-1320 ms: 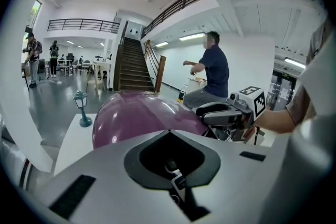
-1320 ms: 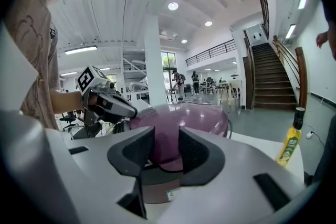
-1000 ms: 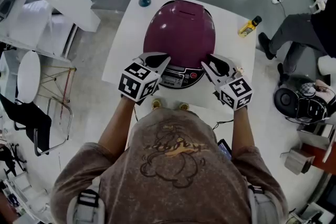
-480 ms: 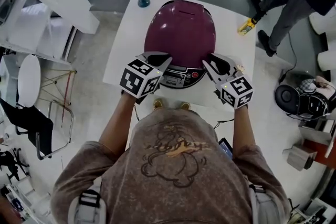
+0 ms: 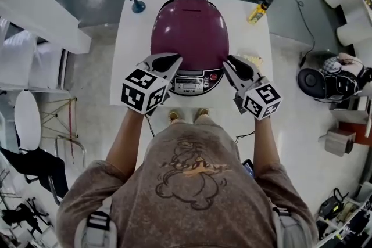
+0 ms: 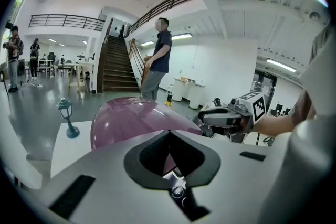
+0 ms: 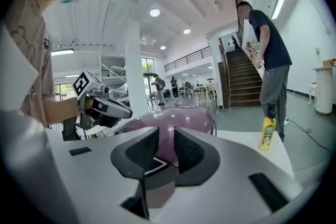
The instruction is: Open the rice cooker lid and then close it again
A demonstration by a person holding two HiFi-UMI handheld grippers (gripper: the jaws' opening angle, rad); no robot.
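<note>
Left gripper [image 5: 170, 58] and right gripper [image 5: 231, 62] flank the front of the glossy plum-purple domed rice cooker [image 5: 189, 32], lid down, on the white rectangular table [image 5: 123, 67] in the head view

Left gripper view: jaws together, empty

Right gripper view: jaws narrowly apart, just been closing, nothing between them (lid visible beyond)

Expect a rigid, slippery shell, so take the lid's front edge, not the dome

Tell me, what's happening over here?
A person holds a gripper in each hand at the front of a purple rice cooker on a white table. Its lid is down. The left gripper is shut; the right gripper, empty, has just been closing its jaws.
</note>
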